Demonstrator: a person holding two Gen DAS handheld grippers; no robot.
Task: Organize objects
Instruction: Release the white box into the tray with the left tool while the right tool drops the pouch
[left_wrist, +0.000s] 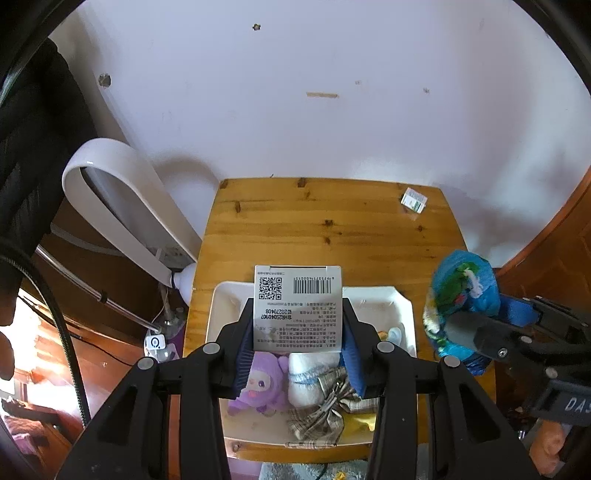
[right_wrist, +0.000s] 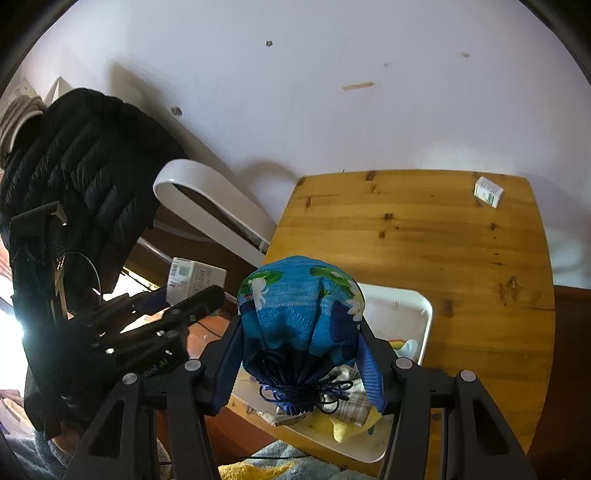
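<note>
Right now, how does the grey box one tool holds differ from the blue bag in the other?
The grey box is flat, stiff and square-edged, printed with a barcode and small text; the blue bag is soft, rounded cloth with a green and white pattern. The box sits between the left gripper fingers, the bag between the right gripper fingers, its drawstring neck bunched. Both are held above the white tray on the wooden table.

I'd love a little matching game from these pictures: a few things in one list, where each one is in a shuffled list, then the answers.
Things:
1. grey printed carton with barcode
2. blue flower-print drawstring pouch
3. small white and green box
4. purple plush doll

Places:
A. lying in the white plastic tray
B. clamped in the right gripper
C. alone at the wooden table's far corner
D. clamped in the left gripper

Pairs: 1-D, 2-B, 3-C, 4-A
</note>
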